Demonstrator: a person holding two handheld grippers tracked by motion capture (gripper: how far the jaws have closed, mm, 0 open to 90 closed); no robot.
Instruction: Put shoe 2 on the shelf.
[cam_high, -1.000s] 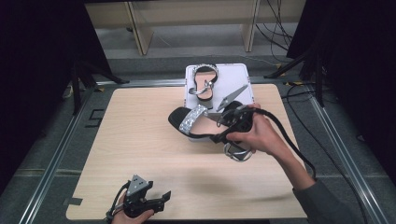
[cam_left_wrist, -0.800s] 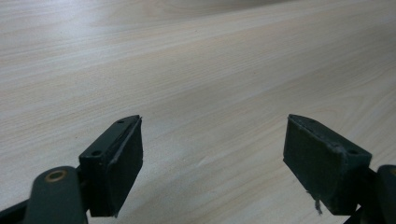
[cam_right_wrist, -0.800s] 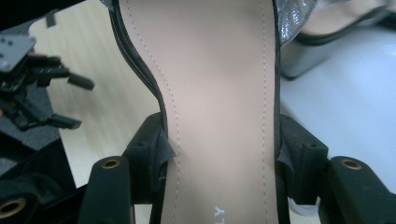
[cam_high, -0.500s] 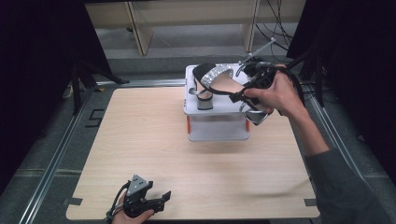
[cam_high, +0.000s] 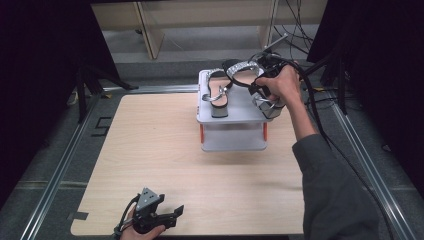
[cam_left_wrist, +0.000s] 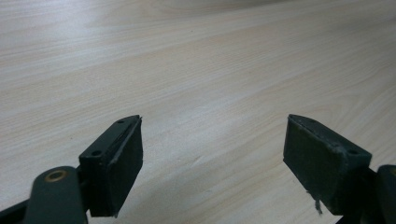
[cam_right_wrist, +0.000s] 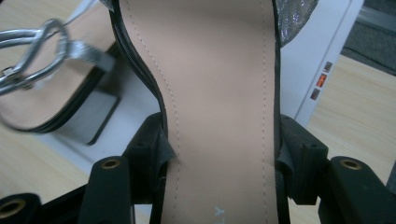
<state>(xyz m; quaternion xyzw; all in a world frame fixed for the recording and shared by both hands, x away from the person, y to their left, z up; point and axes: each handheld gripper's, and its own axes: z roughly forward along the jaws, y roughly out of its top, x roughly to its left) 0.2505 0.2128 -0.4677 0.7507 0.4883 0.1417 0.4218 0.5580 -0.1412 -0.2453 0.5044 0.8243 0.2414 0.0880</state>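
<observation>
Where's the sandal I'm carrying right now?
High view: the carried sandal is at the rack's far right corner, clamped in the right gripper, beside the other sandal on top.

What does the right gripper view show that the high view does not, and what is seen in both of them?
The right gripper view alone shows the grip up close: the pads press both edges of the held sandal's tan insole, with its stitching.

The high view alone shows the whole wooden table, the left gripper resting open at the near edge, and the person's sleeve.

Both show the held sandal, the second sandal with its silver straps, and the white rack under them.
</observation>
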